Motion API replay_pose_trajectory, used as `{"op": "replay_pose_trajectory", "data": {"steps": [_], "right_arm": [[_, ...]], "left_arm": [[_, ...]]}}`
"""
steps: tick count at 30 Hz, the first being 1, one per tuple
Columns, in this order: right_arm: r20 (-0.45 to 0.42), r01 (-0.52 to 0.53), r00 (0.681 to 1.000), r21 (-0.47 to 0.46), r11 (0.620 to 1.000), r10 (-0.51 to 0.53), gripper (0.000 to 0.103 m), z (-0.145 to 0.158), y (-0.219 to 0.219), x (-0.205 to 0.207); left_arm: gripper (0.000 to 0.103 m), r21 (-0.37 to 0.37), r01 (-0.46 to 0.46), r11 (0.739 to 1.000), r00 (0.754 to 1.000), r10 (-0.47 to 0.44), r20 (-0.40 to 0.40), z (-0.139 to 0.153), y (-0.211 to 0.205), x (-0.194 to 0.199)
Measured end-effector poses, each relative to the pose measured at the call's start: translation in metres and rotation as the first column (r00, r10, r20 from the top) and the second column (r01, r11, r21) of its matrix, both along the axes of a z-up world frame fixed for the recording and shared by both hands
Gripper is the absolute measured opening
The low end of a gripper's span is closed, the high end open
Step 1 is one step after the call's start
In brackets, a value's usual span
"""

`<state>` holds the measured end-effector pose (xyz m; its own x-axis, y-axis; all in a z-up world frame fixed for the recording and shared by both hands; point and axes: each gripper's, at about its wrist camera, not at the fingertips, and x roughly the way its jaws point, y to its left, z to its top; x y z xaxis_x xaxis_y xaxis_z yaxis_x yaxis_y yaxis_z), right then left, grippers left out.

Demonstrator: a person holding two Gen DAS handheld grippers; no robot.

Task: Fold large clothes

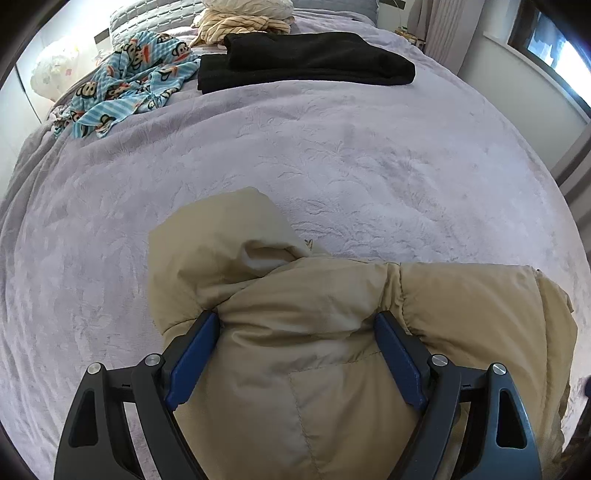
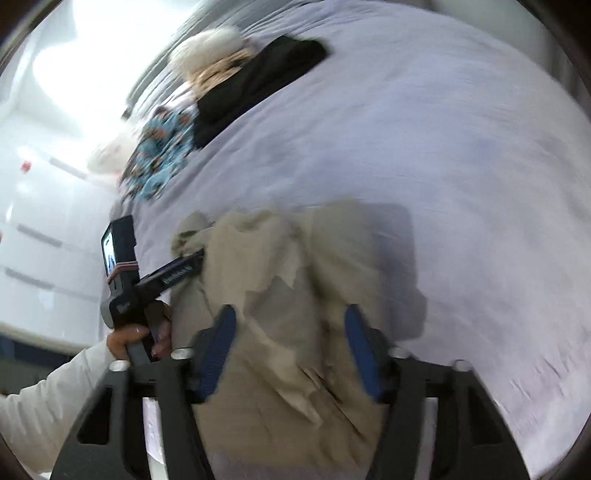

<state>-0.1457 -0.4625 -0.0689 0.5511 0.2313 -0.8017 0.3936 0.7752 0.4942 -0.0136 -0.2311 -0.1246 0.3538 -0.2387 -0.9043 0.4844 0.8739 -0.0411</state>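
Observation:
A bulky beige padded jacket (image 1: 332, 332) lies on the lilac bed cover (image 1: 332, 155) at the near edge, its hood pointing up the bed. My left gripper (image 1: 297, 325) is wide apart with a thick bunch of the jacket between its blue pads (image 1: 192, 362), pressing its sides. In the blurred right wrist view the jacket (image 2: 280, 295) fills the space between my right gripper's (image 2: 291, 321) blue pads (image 2: 218, 347), which also stand wide. The left gripper's body and the hand holding it show at the jacket's left side (image 2: 147, 284).
A folded black garment (image 1: 303, 59) lies far up the bed. A blue monkey-print garment (image 1: 122, 85) sprawls at the far left. Cream clothes (image 1: 243, 18) and a grey pillow (image 1: 147, 14) sit at the head. A window (image 1: 554, 40) is on the right, white drawers (image 2: 40, 240) on the left.

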Motion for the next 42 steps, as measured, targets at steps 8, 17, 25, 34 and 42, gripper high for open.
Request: {"op": "replay_pose_trajectory", "data": {"steps": [8,17,25,34,42], "right_arm": [[-0.183,-0.052,0.982,-0.038,0.998,0.044,0.014,-0.081,0.030,-0.027],[-0.204,-0.014,0.979,0.017,1.000,0.017,0.014,-0.080,0.023,-0.028],[-0.233,0.000,0.972,0.055,0.998,0.013,0.019,-0.076,0.011,-0.030],[-0.217,0.018,0.976,0.025,1.000,-0.012,0.044,-0.049,-0.006,-0.040],[-0.205,0.035,0.978,-0.038,0.999,-0.042,0.074,-0.035,-0.030,-0.051]], "left_arm": [[0.086,0.049,0.063,0.997,0.996,-0.066,0.063,0.002,-0.014,-0.028],[0.086,0.073,0.053,0.996,0.999,-0.054,0.004,0.023,0.004,-0.028],[0.086,0.093,0.030,0.995,0.999,-0.028,-0.026,0.039,0.028,-0.037],[0.099,0.082,-0.037,0.996,0.997,0.042,-0.064,0.047,0.056,-0.044],[0.102,0.019,-0.058,0.998,0.989,0.060,-0.135,0.039,0.078,-0.045]]}}
